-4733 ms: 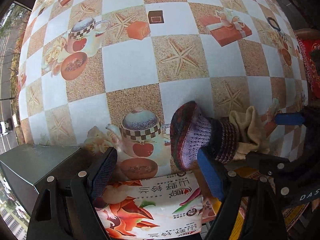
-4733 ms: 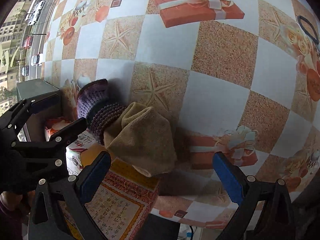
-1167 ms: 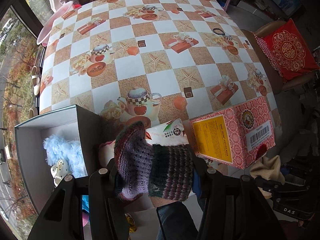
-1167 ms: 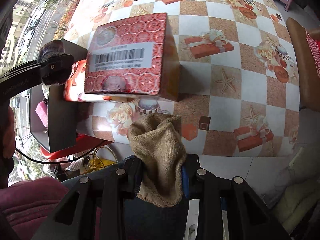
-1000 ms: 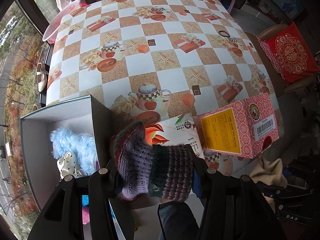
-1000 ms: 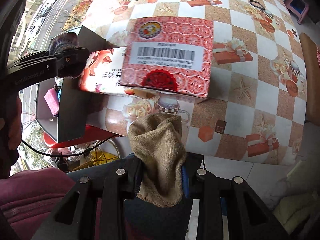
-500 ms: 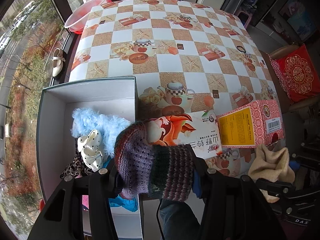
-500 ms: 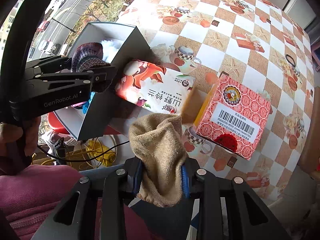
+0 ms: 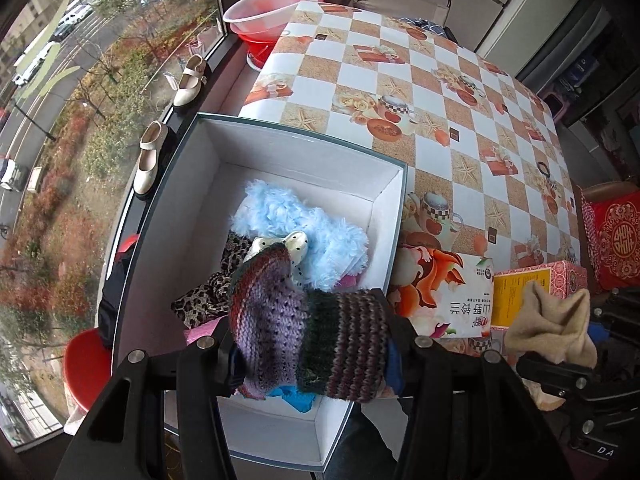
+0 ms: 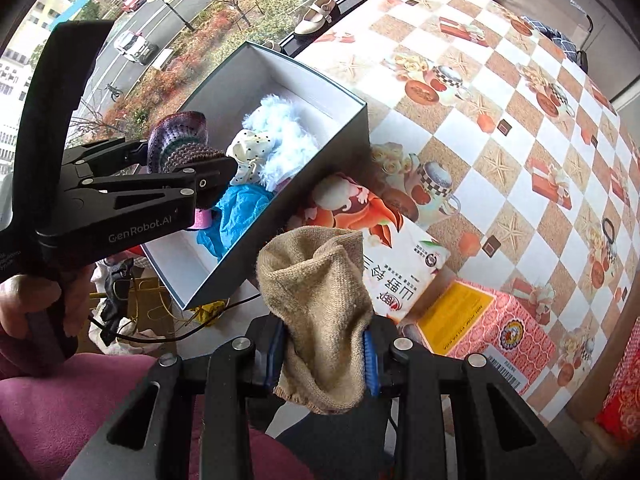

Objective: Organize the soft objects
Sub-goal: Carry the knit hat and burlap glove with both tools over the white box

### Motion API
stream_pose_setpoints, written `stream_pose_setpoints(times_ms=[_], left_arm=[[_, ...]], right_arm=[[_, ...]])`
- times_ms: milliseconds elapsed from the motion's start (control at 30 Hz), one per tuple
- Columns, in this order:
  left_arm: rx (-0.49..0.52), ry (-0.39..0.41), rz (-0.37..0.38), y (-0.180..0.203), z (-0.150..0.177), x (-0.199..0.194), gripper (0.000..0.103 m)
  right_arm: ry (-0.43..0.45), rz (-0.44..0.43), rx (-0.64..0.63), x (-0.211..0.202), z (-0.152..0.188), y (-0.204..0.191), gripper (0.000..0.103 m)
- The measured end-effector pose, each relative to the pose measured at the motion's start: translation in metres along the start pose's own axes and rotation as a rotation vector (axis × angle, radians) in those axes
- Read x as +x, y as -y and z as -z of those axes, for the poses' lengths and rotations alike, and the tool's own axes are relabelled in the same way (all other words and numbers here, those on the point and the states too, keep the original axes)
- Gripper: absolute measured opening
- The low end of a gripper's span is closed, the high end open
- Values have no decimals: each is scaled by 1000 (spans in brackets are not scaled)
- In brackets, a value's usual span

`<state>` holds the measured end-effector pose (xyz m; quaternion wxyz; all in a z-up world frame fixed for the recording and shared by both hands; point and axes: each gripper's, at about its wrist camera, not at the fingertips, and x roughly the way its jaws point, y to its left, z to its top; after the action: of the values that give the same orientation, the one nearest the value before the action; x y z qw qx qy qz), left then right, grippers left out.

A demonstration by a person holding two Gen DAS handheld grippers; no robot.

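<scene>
- Left tool [image 9: 312, 354] clenched on a knitted sock [image 9: 308, 330], held above the near end of the box [image 9: 192, 184].
- Right tool [image 10: 326, 354] clenched on a tan sock [image 10: 324, 300], held off the worktop's near edge, right of the box.
- Inside the box: a blue cloth [image 10: 236, 212], a leopard-print cloth [image 9: 204, 292], a dotted bow [image 9: 296, 242] and a fluffy blue piece [image 9: 296, 224].
- Just beyond the box, an orange packet [image 9: 444, 292] and a pink carton [image 10: 488, 328] lie on the checked worktop [image 9: 440, 120].
</scene>
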<state>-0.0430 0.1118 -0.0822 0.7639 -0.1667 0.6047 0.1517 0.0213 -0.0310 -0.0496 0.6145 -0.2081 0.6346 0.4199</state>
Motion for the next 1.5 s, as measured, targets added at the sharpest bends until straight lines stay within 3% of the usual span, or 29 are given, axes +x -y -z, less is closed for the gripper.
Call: stream_pose_setpoints(times_ms=[367,600,967,1500], left_arm=[[-193,-2,-61,-52,13,2,57],[-257,-13,-76,-67,15,9,57],[-298,-34,-98,-78,10,22,57],[-302,-59,-93,-78,4,31,57]], right_arm=[[29,-19,-75,7,-49,-30,33],[29,-32,-106,17,-79,-44,33],[20,-25,-131,34,-110,-53,33],[14,6,-164,46,-124,-58,33]])
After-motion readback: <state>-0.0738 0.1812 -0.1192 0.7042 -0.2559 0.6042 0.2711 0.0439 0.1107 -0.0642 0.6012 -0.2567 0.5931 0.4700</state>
